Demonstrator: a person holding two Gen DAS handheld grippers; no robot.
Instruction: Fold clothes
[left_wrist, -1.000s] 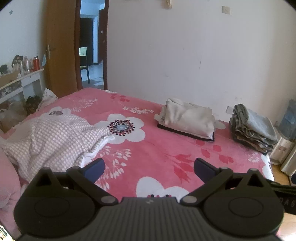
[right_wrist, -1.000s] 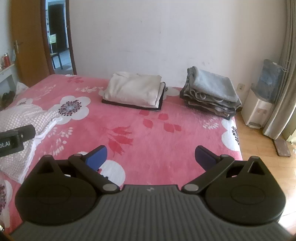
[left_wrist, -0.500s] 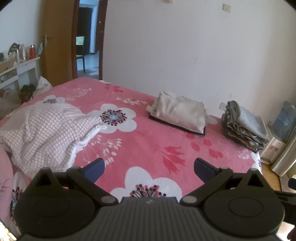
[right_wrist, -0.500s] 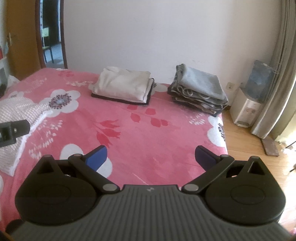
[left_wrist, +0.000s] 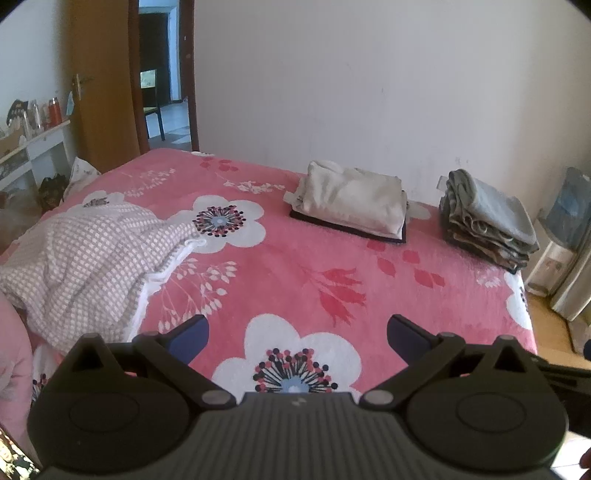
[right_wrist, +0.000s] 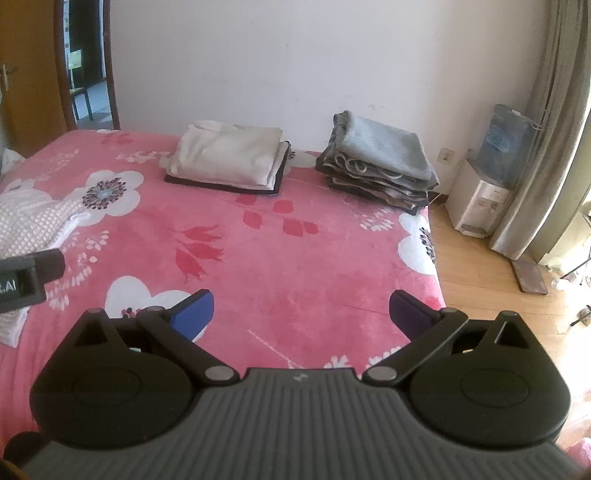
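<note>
Since a second ago both views have drawn back from the bed, so the folded stacks sit farther off and more wooden floor shows on the right. The crumpled white-and-mauve checked garment (left_wrist: 88, 266) lies unfolded on the left part of the pink floral bedspread (left_wrist: 295, 273), nothing gripping it. Beyond it, near the wall, a folded cream cloth stack on a dark base (left_wrist: 351, 203) sits apart from a taller pile of folded grey and brown clothes (left_wrist: 484, 221) at the bed's far right corner. The left tongs (left_wrist: 297, 332) hang above the near edge of the bed, spread wide and empty. The right tongs (right_wrist: 301, 308) are likewise wide and empty. A white water dispenser with a blue bottle (right_wrist: 484, 184) stands on the floor beside a beige curtain (right_wrist: 543, 147).
</note>
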